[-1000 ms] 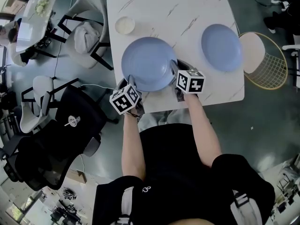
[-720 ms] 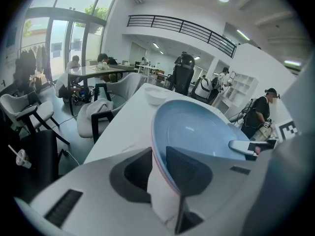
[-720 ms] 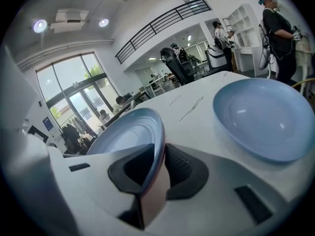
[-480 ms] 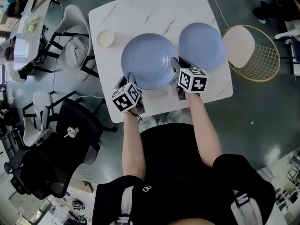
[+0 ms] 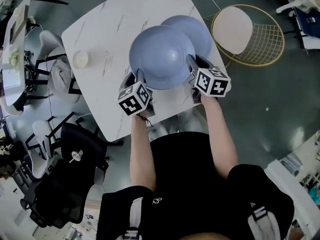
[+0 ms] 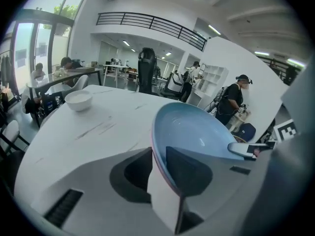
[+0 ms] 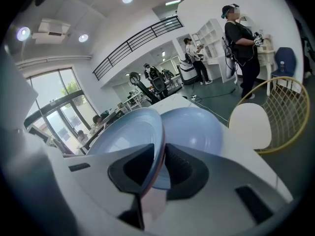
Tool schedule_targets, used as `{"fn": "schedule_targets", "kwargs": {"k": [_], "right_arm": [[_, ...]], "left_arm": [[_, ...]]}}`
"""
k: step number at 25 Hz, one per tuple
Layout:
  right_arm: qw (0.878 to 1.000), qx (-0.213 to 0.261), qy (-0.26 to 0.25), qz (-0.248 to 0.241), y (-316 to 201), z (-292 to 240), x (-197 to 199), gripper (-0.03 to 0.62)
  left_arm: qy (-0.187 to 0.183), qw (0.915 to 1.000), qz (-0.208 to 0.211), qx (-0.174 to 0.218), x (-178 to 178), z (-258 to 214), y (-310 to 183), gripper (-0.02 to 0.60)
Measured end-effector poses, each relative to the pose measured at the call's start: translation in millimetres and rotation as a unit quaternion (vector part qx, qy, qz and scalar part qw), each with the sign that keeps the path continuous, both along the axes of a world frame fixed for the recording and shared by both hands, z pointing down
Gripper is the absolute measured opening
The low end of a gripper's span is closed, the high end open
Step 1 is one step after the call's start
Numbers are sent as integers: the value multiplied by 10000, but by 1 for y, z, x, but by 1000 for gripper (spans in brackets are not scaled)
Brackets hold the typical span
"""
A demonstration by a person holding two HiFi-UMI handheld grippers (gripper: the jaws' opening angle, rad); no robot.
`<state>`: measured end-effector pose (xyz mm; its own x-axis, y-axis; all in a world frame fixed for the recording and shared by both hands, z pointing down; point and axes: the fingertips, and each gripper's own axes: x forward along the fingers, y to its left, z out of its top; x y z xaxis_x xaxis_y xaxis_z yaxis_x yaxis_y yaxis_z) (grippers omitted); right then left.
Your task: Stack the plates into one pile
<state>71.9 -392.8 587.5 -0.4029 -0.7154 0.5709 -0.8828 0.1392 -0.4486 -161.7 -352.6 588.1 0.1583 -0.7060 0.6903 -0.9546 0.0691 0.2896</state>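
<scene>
Carry: big plate [image 5: 162, 56] mid-frame, over table [image 5: 107, 31].
L gripper [image 5: 135, 80] pinches its left rim, R gripper [image 5: 194, 66] its right rim; 2nd plate [image 5: 202, 26] upper right, partly under it. Stiff, prob. slick + breakable: opposite rims best, keep level.

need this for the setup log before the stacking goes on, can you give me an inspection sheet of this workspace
surface: white marble table, mostly bare
job's things: blue plate held by its rim on both sides; second blue plate lying on the table, partly hidden by it
clutter: small white bowl near the table's left edge
grippers: left gripper and right gripper, jaws shut on the blue plate's rim
cables: thin cable on the floor beyond the table
surroundings: wire chair to the right, black office chair lower left, people in the background
</scene>
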Motion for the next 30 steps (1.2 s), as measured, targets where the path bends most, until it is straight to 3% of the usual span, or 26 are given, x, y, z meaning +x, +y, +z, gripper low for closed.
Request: {"fn": "schedule_targets", "kwargs": {"k": [5,15,23,25,28,30], "right_arm": [[9998,-38,53,179,-6,4,45,80],[9996,-163,217,39,-34,18,92,91],[9983,-405,355,-218,-49,36,96,110],[9975,-390,545,-232,-52,38,97,112],[9970,-150,738,-186,-61,30,100,109],[9969,-52,759,-197,-66,22,101,117]], "left_arm": [[83,9998,203,-17,43,4,-16,101],[-250,9992,312,-26,92,12,-50,104],[-288,9981,483,-263,98,29,-61,120],[-448,9975,474,-287,96,31,-63,126],[-733,9970,254,17,86,22,-69,116],[-682,9974,128,211,83,13,-71,106]]}}
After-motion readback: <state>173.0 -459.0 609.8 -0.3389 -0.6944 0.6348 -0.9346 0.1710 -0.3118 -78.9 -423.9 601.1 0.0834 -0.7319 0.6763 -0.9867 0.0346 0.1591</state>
